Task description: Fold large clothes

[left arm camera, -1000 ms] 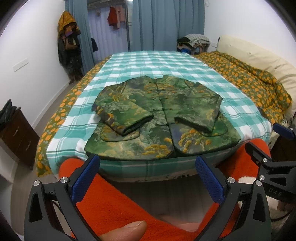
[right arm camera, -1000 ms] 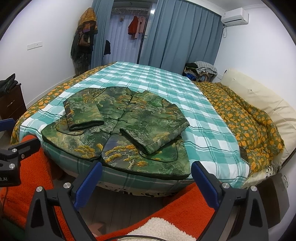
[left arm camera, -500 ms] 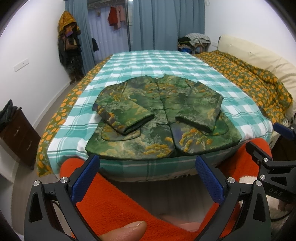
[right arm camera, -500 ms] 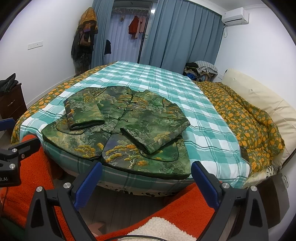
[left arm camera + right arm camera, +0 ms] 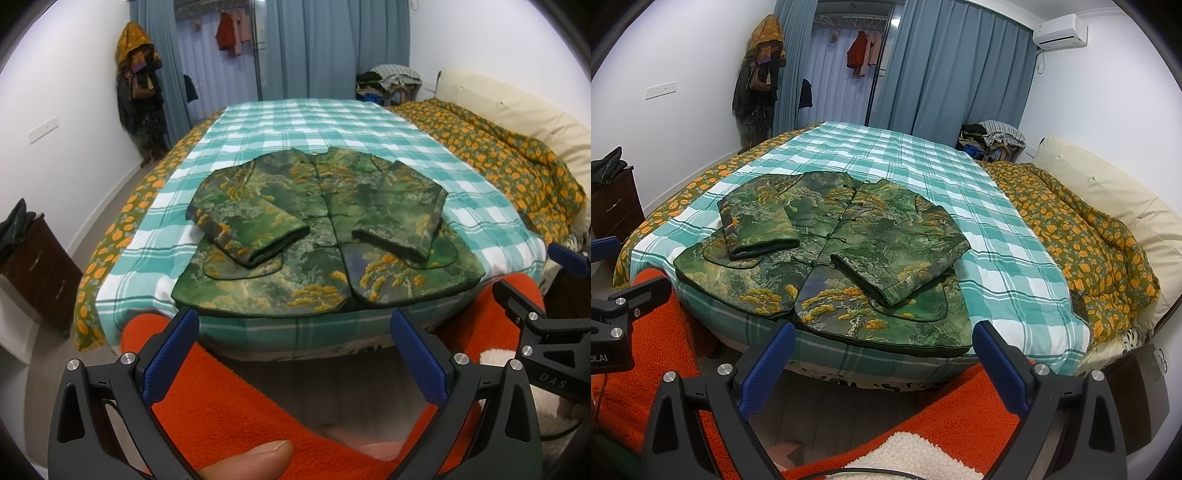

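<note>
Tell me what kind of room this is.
Most likely a home bedroom: a bed with a checked cover, a jacket spread on it, curtains, and clothes hanging behind them.

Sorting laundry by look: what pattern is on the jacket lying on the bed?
Green landscape print with orange-yellow foliage on the jacket; clearest in the left wrist view.

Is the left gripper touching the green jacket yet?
Apart. In the left wrist view, the left gripper hangs open short of the bed, with bed edge showing between its fingers and the green jacket.
</note>
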